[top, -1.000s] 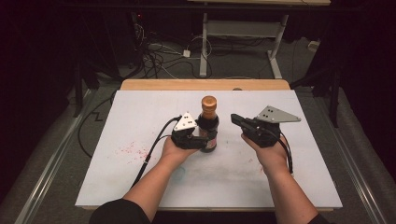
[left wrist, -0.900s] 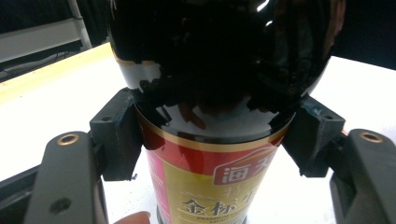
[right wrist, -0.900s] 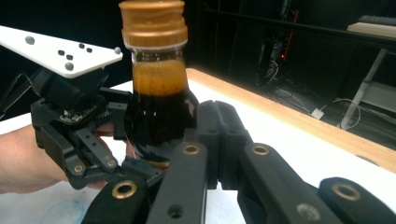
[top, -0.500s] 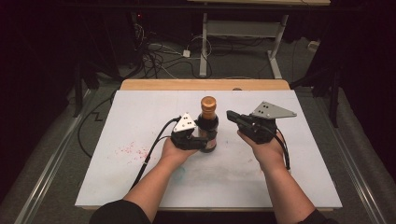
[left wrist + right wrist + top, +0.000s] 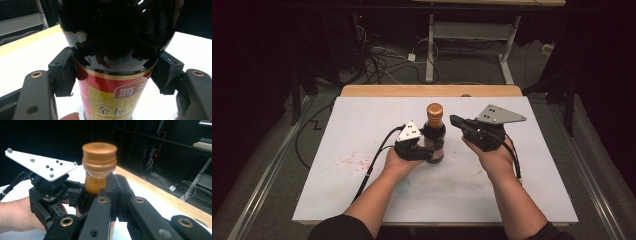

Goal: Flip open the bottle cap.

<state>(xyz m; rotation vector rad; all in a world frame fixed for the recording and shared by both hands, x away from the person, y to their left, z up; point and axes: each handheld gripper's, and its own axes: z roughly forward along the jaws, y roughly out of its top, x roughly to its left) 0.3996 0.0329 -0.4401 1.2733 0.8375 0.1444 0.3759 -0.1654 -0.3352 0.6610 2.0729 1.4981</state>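
Dark glass with an orange cap: the bottle (image 5: 434,134) stands upright near the middle of my white table (image 5: 362,115), and from the high view I see it whole, with my left gripper (image 5: 421,151) against its lower body from the left side. That view also gives me the faint red stains (image 5: 354,161) on the board, left of my left forearm, and the wooden edge (image 5: 432,90) along the far side.

Up close, the left gripper view tells me what the high camera cannot: both black pads (image 5: 62,72) press on the bottle (image 5: 112,62), one on each flank, just where the dark shoulder meets the gold band of a red and yellow label (image 5: 112,100) with Chinese characters. So my left gripper is clamped on the bottle.

My right gripper (image 5: 455,120) hangs in the air to the right of the bottle's neck, tips pointing toward it, apart from the glass as far as the high view shows. The right gripper view puts its two jaws pressed together with nothing between them, and just beyond their tips the orange cap (image 5: 99,153) and amber neck. There I also see the left gripper (image 5: 71,196) from the side, its white three-cornered plate tilted, my left hand (image 5: 17,216) behind it.
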